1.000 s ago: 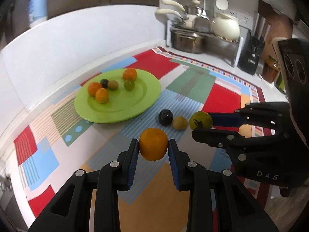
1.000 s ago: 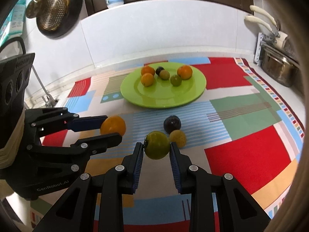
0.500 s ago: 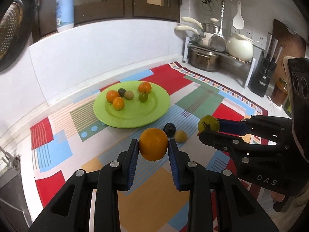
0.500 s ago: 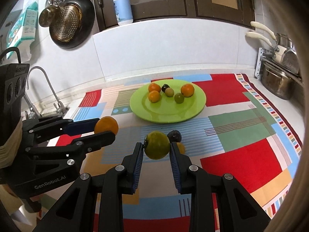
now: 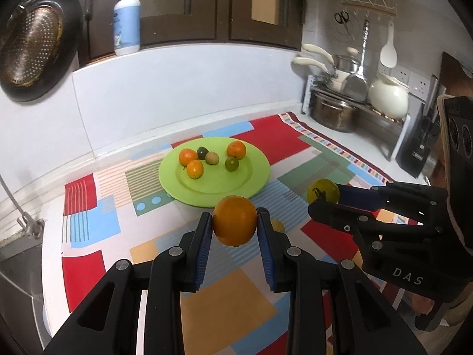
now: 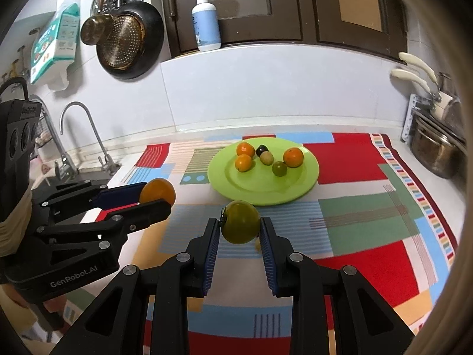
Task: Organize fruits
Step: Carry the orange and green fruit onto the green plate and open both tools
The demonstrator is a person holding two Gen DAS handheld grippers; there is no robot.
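Note:
My left gripper [image 5: 235, 222] is shut on an orange [image 5: 235, 220] and holds it above the patterned mat, short of the green plate [image 5: 254, 182]. To its right, my right gripper [image 6: 240, 226] is shut on a yellow-green fruit [image 6: 241, 222], also lifted clear of the mat. From the left wrist view that fruit [image 5: 322, 192] shows between the right gripper's blue pads. The plate [image 6: 301, 186] carries several small fruits: oranges, a dark one, a pale one and a green one. A small yellow fruit [image 5: 278, 225] on the mat peeks out behind my left fingers.
The colourful mat [image 6: 369, 207] covers the counter. A sink and tap [image 6: 88, 136] lie at the left. Pots and a white kettle [image 5: 388, 97] stand on a rack at the right, with a knife block [image 5: 418, 148] beside it. A soap bottle [image 6: 206, 20] stands on the ledge.
Both grippers have risen with their fruits and tilted up, so more of the wall and cupboards shows. The dark and yellow fruits on the mat are now mostly hidden behind the fingers.

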